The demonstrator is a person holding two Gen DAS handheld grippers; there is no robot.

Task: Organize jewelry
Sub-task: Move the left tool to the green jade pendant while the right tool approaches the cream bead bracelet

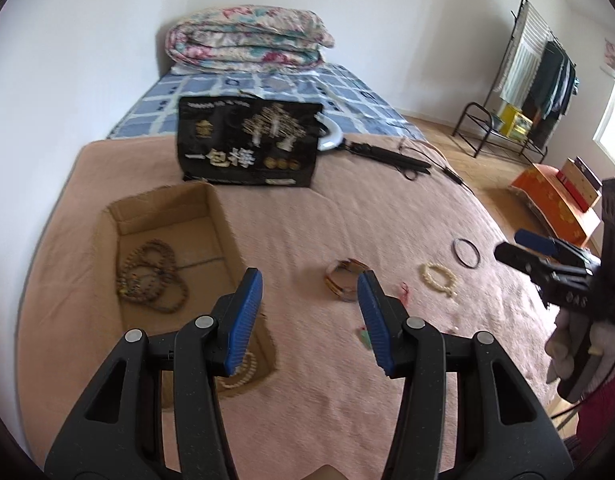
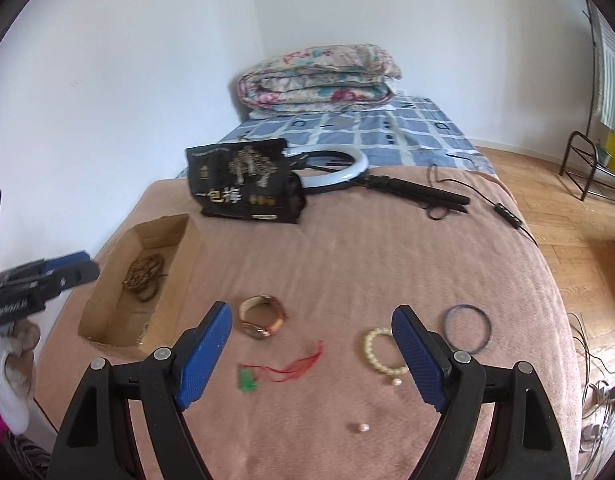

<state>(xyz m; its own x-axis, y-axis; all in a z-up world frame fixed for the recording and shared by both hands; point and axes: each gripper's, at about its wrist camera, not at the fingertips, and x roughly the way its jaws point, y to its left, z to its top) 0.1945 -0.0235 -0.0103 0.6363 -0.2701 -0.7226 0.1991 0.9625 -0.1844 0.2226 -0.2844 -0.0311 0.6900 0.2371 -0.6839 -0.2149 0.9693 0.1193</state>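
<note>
Both the left claw [image 1: 309, 316] and right claw [image 2: 311, 360] gape wide, empty; the cardboard box [image 2: 107, 332] already holds brown beads, while the cream bead bracelet [image 2: 381, 350], dark bangle [image 2: 467, 328] and red-corded pendant [image 2: 249, 380] lie loose on the blanket [image 2: 367, 260]; thin pieces may slip, or pads snag fabric.

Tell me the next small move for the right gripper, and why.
Probably lower the open right gripper onto the red-corded green pendant, which lies loose on the blanket almost between its fingers. The cardboard box already holds beads, so the pendant likely goes there.
</note>
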